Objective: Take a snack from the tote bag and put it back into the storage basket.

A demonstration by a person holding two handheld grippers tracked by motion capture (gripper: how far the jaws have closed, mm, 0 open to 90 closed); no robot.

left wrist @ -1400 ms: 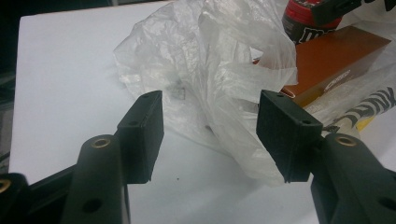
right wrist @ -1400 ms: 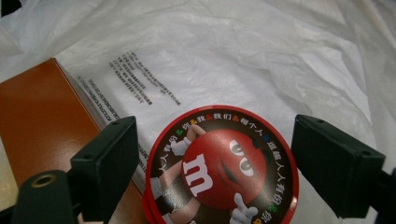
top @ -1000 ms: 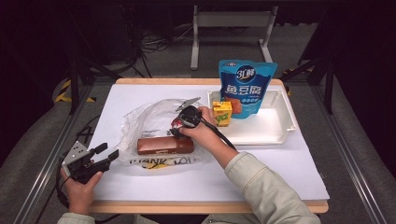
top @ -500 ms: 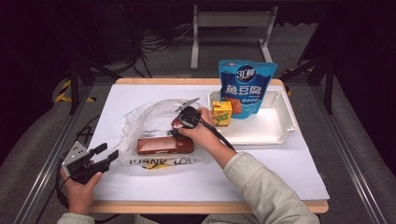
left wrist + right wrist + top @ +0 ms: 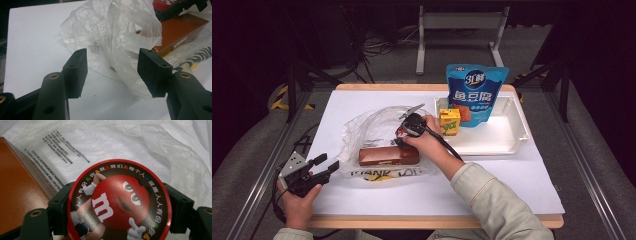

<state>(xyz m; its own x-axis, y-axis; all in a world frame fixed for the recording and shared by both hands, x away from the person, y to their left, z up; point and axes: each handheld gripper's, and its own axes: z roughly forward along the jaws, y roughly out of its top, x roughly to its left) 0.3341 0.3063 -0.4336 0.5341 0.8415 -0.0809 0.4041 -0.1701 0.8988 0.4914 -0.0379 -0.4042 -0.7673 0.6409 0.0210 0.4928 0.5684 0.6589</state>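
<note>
A round tin with a red cartoon lid (image 5: 120,205) sits between the jaws of my right gripper (image 5: 120,220). The jaws have just been closing and both pads now press its sides. In the high view that gripper (image 5: 406,134) is over the crumpled clear plastic bag (image 5: 372,127), just behind a brown box (image 5: 388,156) that lies in the bag. My left gripper (image 5: 324,167) rests open near the table's front left corner. Its jaws (image 5: 112,67) point at the bag (image 5: 117,32), and a fold lies close to one pad without being gripped.
A white tray (image 5: 512,135) at the back right holds an upright blue pouch (image 5: 476,95) and a small yellow carton (image 5: 450,122). The bag's printed part (image 5: 382,174) lies flat in front of the box. The right gripper's cable (image 5: 447,145) trails along the forearm.
</note>
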